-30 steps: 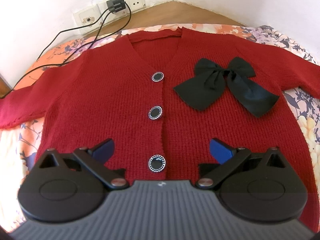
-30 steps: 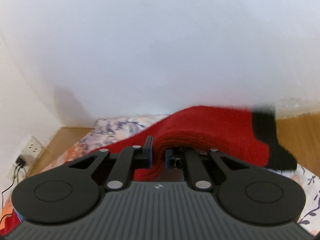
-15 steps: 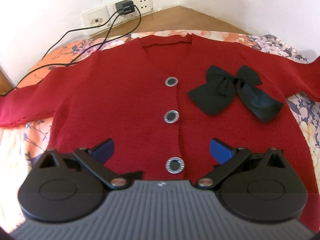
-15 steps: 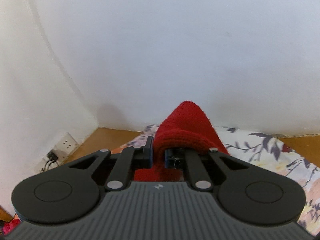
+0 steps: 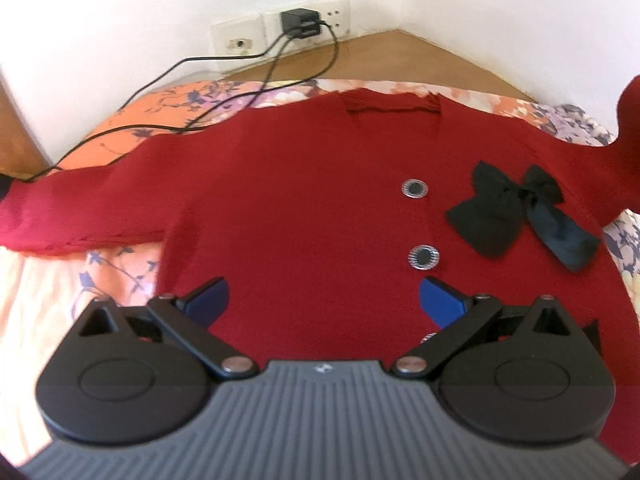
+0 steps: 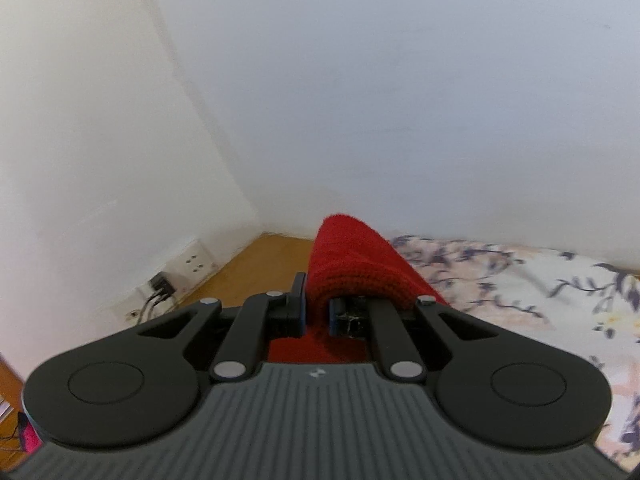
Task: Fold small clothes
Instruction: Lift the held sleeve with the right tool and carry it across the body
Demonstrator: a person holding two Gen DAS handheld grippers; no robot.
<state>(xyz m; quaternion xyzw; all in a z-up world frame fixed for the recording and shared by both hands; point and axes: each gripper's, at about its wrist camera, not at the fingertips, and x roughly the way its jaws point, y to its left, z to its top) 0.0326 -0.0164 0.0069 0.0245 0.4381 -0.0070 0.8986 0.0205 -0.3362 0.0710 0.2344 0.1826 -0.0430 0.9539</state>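
My left tool (image 5: 323,294) hangs with its blue-padded jaws spread wide and nothing between them, above the lower front of the dark red knitted cardigan (image 5: 304,208), which lies spread face up on the floral-printed bed cover (image 5: 120,268). My right tool (image 6: 315,312) is closed tight on a fold of the cardigan's right sleeve (image 6: 356,264), raised clear of the bed so that the knit drapes over the jaws in a soft hump. I judge the wool light, limp and stretchy: it will sag wherever it is not held, and a pinch on a single layer may drag out a peak instead of carrying the whole panel. So I would keep hold near the cuff end of the sleeve, and take the body at the hem or side seam where the knit is doubled. The black fabric bow (image 5: 516,216) on the chest and the round silver-rimmed black buttons (image 5: 424,257) down the front are lumps to fold around; the bow could crumple if the sleeve lands on it carelessly. The other sleeve (image 5: 80,216) stretches out flat toward the left edge of the bed. Two black cables (image 5: 224,110) run from a black charger (image 5: 300,24) in the white wall socket and lie across the bed cover to that shoulder; I judge they may catch when I lift that side.
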